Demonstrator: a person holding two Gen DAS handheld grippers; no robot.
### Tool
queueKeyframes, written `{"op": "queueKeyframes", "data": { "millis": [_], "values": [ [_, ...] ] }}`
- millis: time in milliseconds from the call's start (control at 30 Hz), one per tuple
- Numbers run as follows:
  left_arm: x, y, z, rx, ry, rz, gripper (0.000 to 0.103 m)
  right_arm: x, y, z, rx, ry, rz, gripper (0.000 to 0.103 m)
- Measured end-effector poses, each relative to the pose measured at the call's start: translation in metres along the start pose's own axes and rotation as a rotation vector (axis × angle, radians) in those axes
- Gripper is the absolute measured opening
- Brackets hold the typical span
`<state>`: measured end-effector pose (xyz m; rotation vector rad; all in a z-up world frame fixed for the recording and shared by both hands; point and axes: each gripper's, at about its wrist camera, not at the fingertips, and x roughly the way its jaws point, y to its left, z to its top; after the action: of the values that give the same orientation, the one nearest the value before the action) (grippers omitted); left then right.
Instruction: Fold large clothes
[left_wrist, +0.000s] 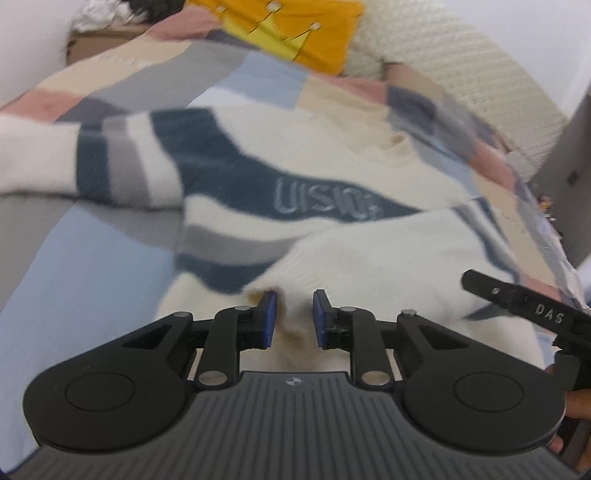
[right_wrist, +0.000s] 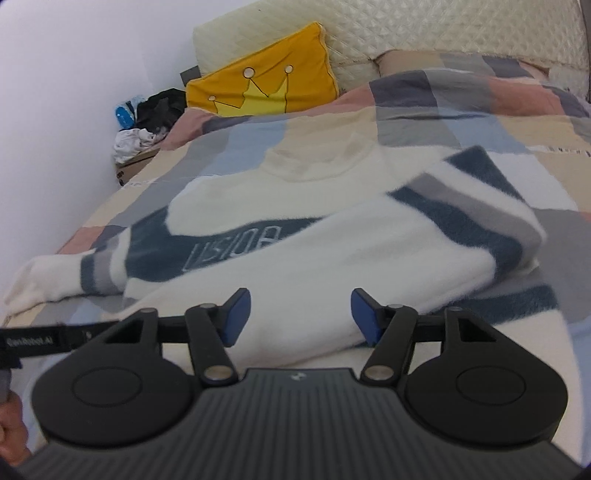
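Jaws on the left gripper (left_wrist: 294, 319) stand narrow with a bunch of cream knit between the blue pads; whether they actually pinch it can't be told, a sliver of gap shows each side. Jaws on the right gripper (right_wrist: 301, 317) are clearly apart, nothing clamped, hovering over the sweater's lower edge. Sweater (right_wrist: 280, 236), cream with navy and grey bands and lettering across the chest, lies flat on the bed (right_wrist: 480, 110), collar toward the headboard, on top of a patchwork quilt (left_wrist: 122, 85). One sleeve (right_wrist: 443, 229) is already laid across the body; the other sleeve (right_wrist: 55, 280) is stretched out to the side, which looks like the reason the left gripper is taking cloth near a cuff (left_wrist: 306, 266): probably staging the next fold. Yellow crown pillow (right_wrist: 262, 85) sits well clear behind. Right gripper (left_wrist: 532, 314) also shows at the edge of the left view, close by.
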<state>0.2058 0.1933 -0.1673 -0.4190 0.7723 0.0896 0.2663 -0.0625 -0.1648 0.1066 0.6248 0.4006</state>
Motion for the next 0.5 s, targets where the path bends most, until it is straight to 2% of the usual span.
{"op": "queueKeyframes", "data": {
  "millis": [133, 200, 500],
  "values": [
    [0.009, 0.005, -0.001, -0.029, 0.026, 0.020, 0.025, 0.019, -0.007, -0.005, 0.004, 0.034, -0.026, 0.047],
    [0.013, 0.004, -0.003, -0.027, 0.034, 0.034, 0.025, 0.028, -0.009, -0.010, -0.016, 0.056, -0.056, 0.038],
    [0.017, -0.006, -0.002, 0.004, 0.031, 0.076, 0.025, 0.030, -0.015, -0.009, 0.040, 0.090, -0.038, 0.040]
  ]
}}
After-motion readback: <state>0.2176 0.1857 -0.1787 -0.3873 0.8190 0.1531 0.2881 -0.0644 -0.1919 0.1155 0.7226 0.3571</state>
